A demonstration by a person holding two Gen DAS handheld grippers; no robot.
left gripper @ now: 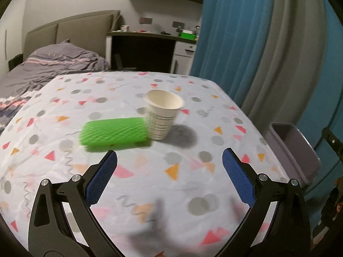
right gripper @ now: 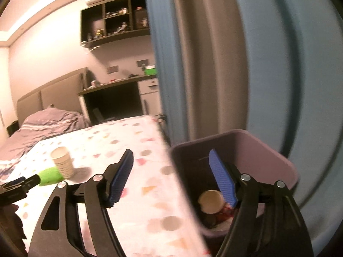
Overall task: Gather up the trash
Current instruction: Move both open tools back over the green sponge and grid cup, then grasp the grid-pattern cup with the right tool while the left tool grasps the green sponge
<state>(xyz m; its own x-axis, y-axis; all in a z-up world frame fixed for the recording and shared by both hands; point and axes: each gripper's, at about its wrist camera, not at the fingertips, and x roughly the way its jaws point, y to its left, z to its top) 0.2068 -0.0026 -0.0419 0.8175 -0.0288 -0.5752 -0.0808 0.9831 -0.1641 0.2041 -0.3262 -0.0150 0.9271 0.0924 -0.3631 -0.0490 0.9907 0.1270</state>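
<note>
Left claw (left gripper: 169, 157) hangs over the near part of the patterned surface (left gripper: 64, 115), jaws spread wide, nothing between the blue pads. Ahead of it two pieces of trash remain: a green foam net sleeve (left gripper: 114, 133) lying on its side, and a paper cup (left gripper: 163, 115) standing upright at the sleeve's right end, touching or very nearly so; blur prevents telling which. Right claw (right gripper: 171, 167) is also spread wide and empty, held over the gap between the surface's right edge and the purple bin (right gripper: 285, 162) that sits just beside and below it. The bin already holds a round tan-topped item (right gripper: 211, 201) and some red-and-white scraps, too blurred to name. Risks, as judged from here: the cup is light and tall, so a claw reaching for the sleeve could nudge it over or send it rolling toward the far edge. The sleeve is soft mesh; a shallow pinch may only catch the netting and let it slip free on the way across. The cup's thin wall could crumple and squirt out under a hard squeeze. Both views are smeared by motion, so a fast approach may misjudge the lineup. A release made short of the bin drops trash to the floor beside the blue curtain (left gripper: 227, 34).
</note>
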